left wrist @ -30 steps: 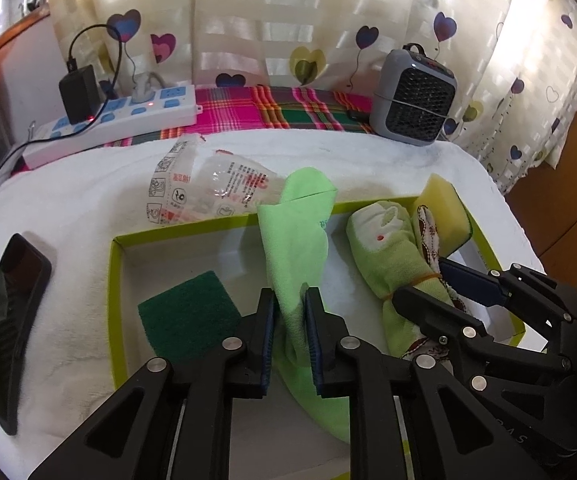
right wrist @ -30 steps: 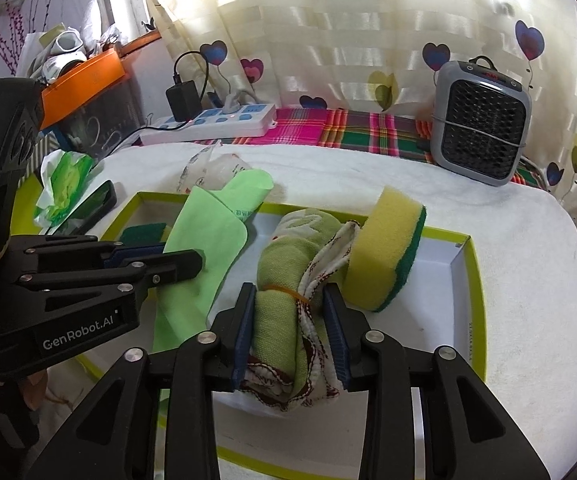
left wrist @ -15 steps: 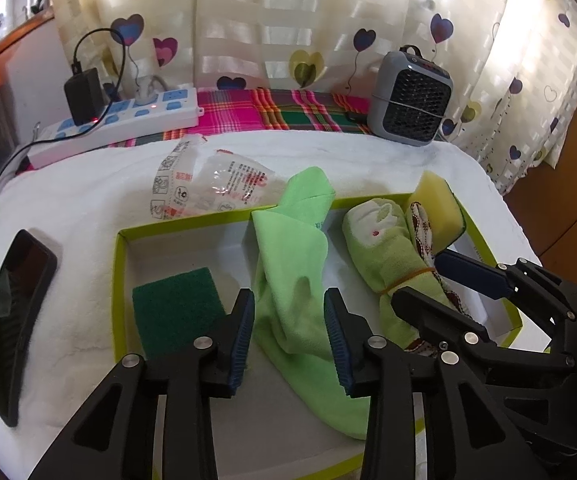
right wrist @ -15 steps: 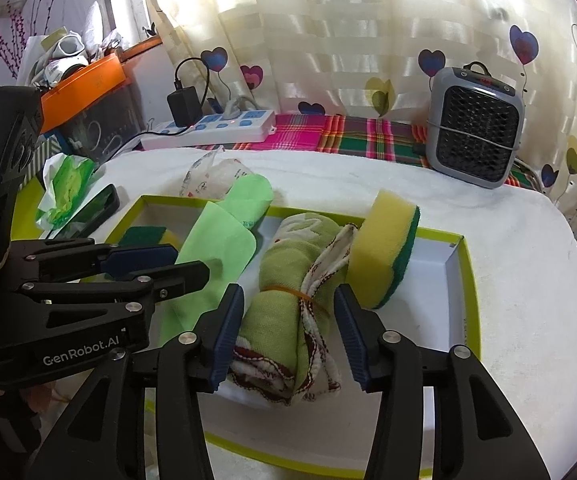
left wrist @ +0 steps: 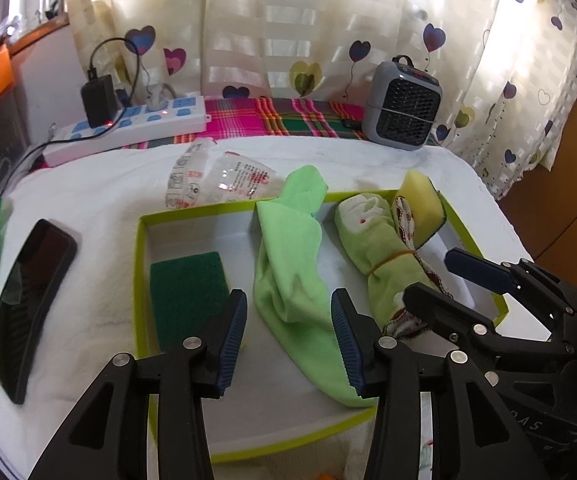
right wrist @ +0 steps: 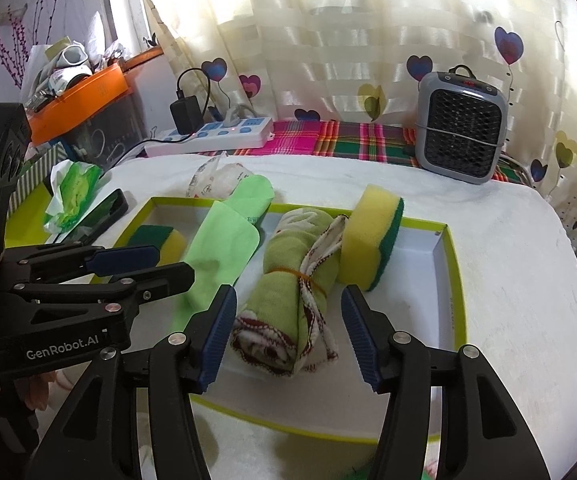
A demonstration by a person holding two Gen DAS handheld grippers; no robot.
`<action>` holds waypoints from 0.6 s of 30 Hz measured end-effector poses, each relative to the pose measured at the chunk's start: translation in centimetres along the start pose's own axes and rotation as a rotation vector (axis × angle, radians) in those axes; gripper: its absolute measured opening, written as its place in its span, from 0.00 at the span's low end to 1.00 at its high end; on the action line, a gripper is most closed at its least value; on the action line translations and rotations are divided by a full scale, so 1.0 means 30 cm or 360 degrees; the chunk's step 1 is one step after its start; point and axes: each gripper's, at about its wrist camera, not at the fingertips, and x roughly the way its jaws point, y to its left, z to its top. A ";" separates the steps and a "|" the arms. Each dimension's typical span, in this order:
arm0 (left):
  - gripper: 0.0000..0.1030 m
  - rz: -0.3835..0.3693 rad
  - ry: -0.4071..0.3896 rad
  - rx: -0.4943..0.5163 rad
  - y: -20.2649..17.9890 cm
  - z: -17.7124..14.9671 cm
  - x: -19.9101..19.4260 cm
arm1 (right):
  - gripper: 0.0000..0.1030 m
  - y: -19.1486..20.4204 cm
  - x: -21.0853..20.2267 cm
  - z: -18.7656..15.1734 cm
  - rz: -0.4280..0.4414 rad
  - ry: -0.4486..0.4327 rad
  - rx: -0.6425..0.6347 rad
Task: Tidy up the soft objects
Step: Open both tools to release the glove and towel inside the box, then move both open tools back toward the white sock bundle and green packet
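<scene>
A shallow green-rimmed tray (left wrist: 140, 264) sits on the white-covered table (left wrist: 88, 200) in front of you. Inside it, left to right, lie a dark green scouring sponge (left wrist: 186, 292), a light green cloth (left wrist: 288, 264), a rolled towel (right wrist: 288, 280) bound by a rubber band, and a yellow sponge (right wrist: 368, 236) leaning on edge. Your left gripper (left wrist: 288, 340) is spread wide around the cloth's near end, holding nothing. Your right gripper (right wrist: 288, 336) is spread either side of the towel roll.

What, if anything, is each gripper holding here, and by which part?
Nothing. The left gripper stands open around the green cloth; the right gripper stands open around the rolled towel.
</scene>
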 end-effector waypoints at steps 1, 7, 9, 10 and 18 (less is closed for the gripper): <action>0.42 0.0013 -0.0009 0.0006 -0.001 -0.005 -0.009 | 0.55 0.001 -0.006 -0.002 -0.0002 -0.0002 0.0004; 0.43 0.0002 -0.0037 -0.0026 0.007 -0.037 -0.062 | 0.58 -0.002 -0.053 -0.023 0.0004 -0.0036 0.0034; 0.44 -0.0001 -0.0046 -0.0036 0.009 -0.048 -0.079 | 0.58 -0.002 -0.069 -0.031 0.0005 -0.0046 0.0042; 0.44 -0.0005 -0.0049 -0.0035 0.010 -0.054 -0.087 | 0.58 -0.002 -0.075 -0.034 0.0005 -0.0049 0.0044; 0.45 0.0005 -0.0090 -0.0050 0.025 -0.105 -0.154 | 0.58 -0.010 -0.127 -0.082 -0.0001 -0.0066 0.0080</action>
